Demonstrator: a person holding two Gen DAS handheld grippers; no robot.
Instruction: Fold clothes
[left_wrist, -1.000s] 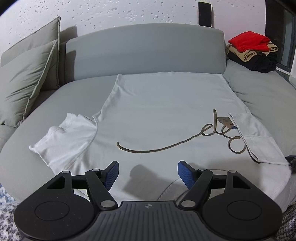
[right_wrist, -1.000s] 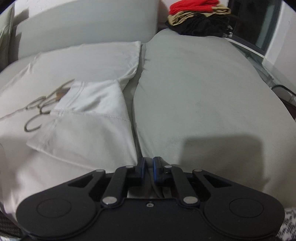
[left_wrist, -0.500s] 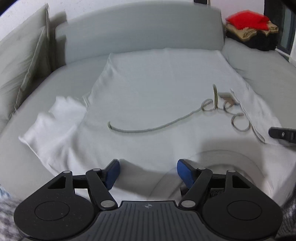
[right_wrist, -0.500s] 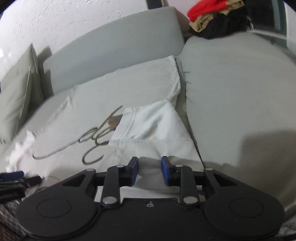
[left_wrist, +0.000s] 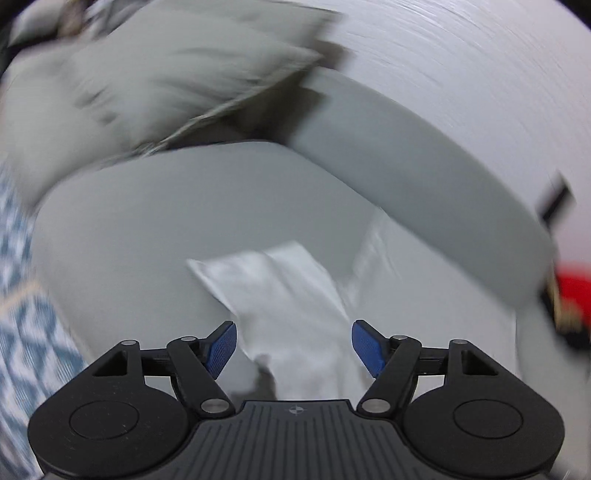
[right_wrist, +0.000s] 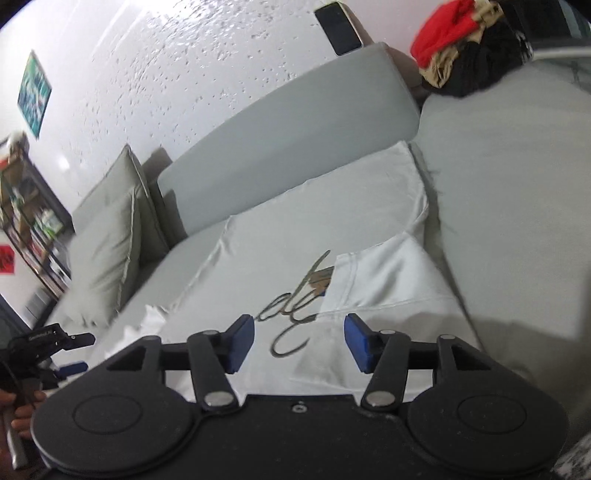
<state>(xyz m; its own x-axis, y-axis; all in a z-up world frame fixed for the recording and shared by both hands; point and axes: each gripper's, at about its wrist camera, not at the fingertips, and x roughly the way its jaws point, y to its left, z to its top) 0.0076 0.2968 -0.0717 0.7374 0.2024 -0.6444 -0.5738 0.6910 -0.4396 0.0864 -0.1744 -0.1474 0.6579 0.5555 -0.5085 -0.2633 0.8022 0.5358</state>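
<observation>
We saw the white cotton T-shirt with script lettering (right_wrist: 317, 236) spread across the grey sofa (right_wrist: 509, 206), mid-frame. Both our left gripper (left_wrist: 293, 345) and right gripper (right_wrist: 299, 341) hung spread, empty. The shirt looked light and limp; sleeve hems seemed best to pinch.

Two low wrist views over the sofa (right_wrist: 280, 122), sharing the white shirt (right_wrist: 332, 229) (left blurred).
</observation>
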